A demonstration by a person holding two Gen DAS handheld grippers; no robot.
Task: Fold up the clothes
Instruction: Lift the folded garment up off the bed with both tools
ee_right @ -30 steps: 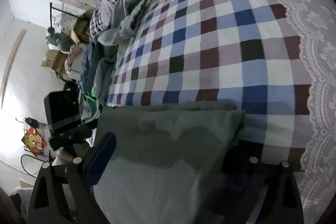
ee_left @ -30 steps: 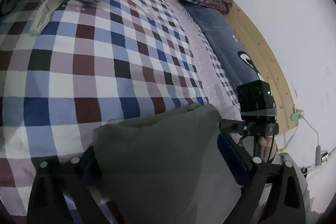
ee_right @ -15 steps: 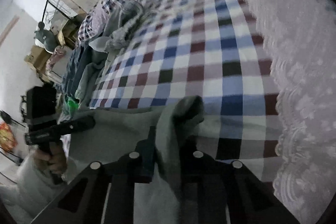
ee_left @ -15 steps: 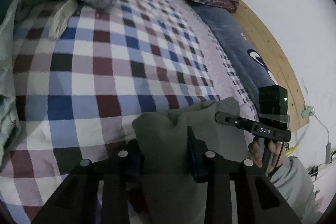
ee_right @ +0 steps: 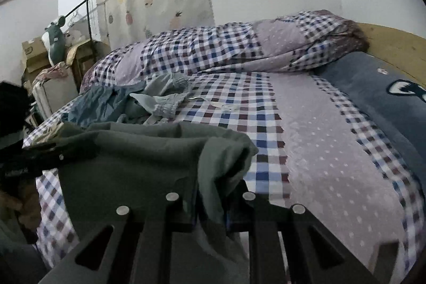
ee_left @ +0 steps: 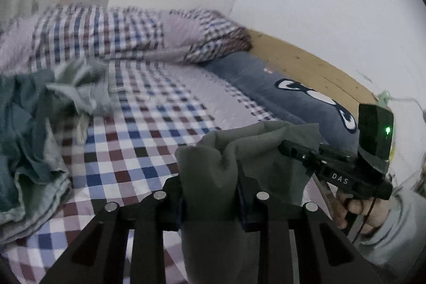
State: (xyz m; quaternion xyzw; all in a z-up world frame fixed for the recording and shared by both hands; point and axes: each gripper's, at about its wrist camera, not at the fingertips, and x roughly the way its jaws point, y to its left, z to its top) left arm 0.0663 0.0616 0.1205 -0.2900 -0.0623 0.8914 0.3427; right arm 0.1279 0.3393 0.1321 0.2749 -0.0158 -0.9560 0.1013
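both claws are pinching the same grey-green garment [ee_left: 255, 151], one at each upper corner, and it is hanging between them above the near edge of the bed [ee_right: 314, 140]. the left claw [ee_left: 210, 193] is pressed together on a bunched fold of cloth, and the right claw [ee_right: 210, 201] is doing the same on its corner, with the fabric draping down over its fingers. in the left wrist view the right claw is showing off to the side, carried by a hand [ee_left: 364, 209] in a pale sleeve.

judging from the slack, the step in hand is lifting and spreading the garment before laying it flat. doing it well probably means drawing the two claws apart until the top edge is running taut and level, keeping both at the same height so the cloth is hanging square. the open checked stretch of the bed looks like the best landing place, well apart from the pile of other clothes [ee_right: 149, 100] lying toward the far side and the rolled quilt [ee_right: 239, 47] behind it. the lower hem is hidden, so whether it is twisting cannot be told.
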